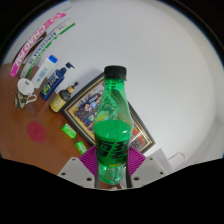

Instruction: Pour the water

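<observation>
Nearest the camera, one claw (111, 168) with two fingers, each lined with a magenta pad (88, 158), is closed about the lower body of one green plastic bottle (112, 125), both fingers pressing on it. The bottle stands nearly upright between the fingers, tilted slightly, with one black cap (116, 72) at its top and a dark label across its middle. Behind the bottle, on the brown desk (30, 130), lies one flat framed picture (92, 105) with a dark border. One small green item (69, 129) lies on the desk to the left of the bottle, with a pink mark (38, 132) farther left. At the far left, against the white wall (150, 50), stands a cluster of about three bottles (58, 85); their exact number cannot be told.
</observation>
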{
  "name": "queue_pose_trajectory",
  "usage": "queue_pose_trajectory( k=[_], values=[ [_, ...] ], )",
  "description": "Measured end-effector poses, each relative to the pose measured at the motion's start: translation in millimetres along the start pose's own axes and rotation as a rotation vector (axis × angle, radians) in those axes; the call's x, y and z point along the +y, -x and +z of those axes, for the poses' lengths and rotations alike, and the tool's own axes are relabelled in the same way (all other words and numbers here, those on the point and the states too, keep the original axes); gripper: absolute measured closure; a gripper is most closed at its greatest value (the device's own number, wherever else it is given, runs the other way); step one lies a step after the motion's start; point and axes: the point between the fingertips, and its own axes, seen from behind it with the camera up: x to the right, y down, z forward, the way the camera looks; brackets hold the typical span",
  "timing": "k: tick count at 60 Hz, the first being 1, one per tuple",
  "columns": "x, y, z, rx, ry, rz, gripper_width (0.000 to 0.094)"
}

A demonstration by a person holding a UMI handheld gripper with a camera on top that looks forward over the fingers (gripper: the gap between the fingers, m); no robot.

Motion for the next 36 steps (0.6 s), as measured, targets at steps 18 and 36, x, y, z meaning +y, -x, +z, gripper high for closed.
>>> queue_pose_trajectory(
  k=[18,36],
  values=[
    [-132,83,31,0.021,-0.094,-0.622,0.0581],
    [-168,139,62,0.064,-0.117,-1.134,0.058]
  ],
)
